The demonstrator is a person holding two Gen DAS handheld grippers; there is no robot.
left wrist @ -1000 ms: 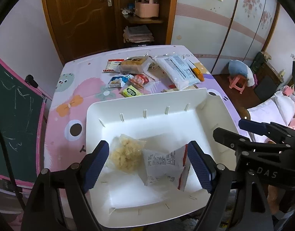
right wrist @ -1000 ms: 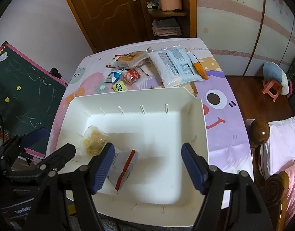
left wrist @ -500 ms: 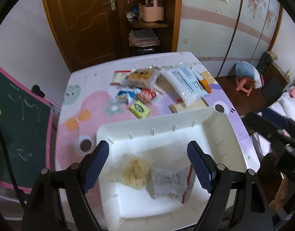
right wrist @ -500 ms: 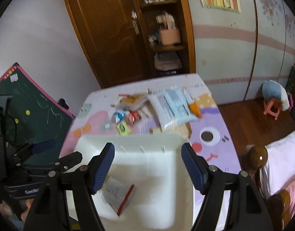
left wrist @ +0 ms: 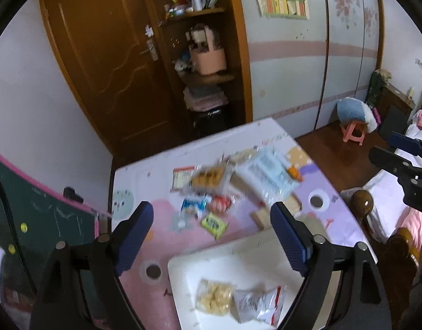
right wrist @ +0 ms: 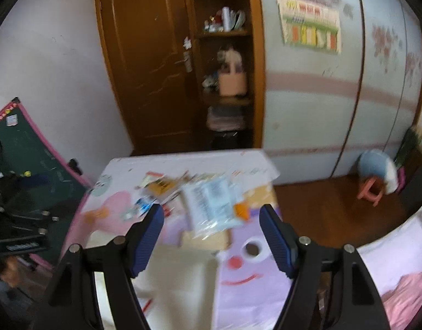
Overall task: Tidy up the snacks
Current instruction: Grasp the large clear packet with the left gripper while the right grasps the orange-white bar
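Note:
A white tray [left wrist: 238,258] lies on the near part of the cartoon-print table and holds a clear bag of pale snacks [left wrist: 215,297] and a white packet with red edge [left wrist: 259,306]. Several loose snack packets lie farther back: a green one [left wrist: 214,224], a blue one [left wrist: 193,206], a red one [left wrist: 220,203], an orange one [left wrist: 209,177] and a large white-blue bag [left wrist: 268,173]. My left gripper [left wrist: 212,233] is open and empty, raised above the tray. My right gripper [right wrist: 212,228] is open and empty, raised above the table; the large bag [right wrist: 211,203] lies beyond it.
A green chalkboard [left wrist: 32,220] leans at the table's left. A wooden door [left wrist: 106,63] and a shelf [left wrist: 202,55] stand behind the table. A small pink stool [left wrist: 353,133] and a bed [right wrist: 397,261] are to the right.
Both grippers have lifted and tilted up away from the tray, still open. The views now show more of the room and less of the tray. The tray's two packets have not moved.

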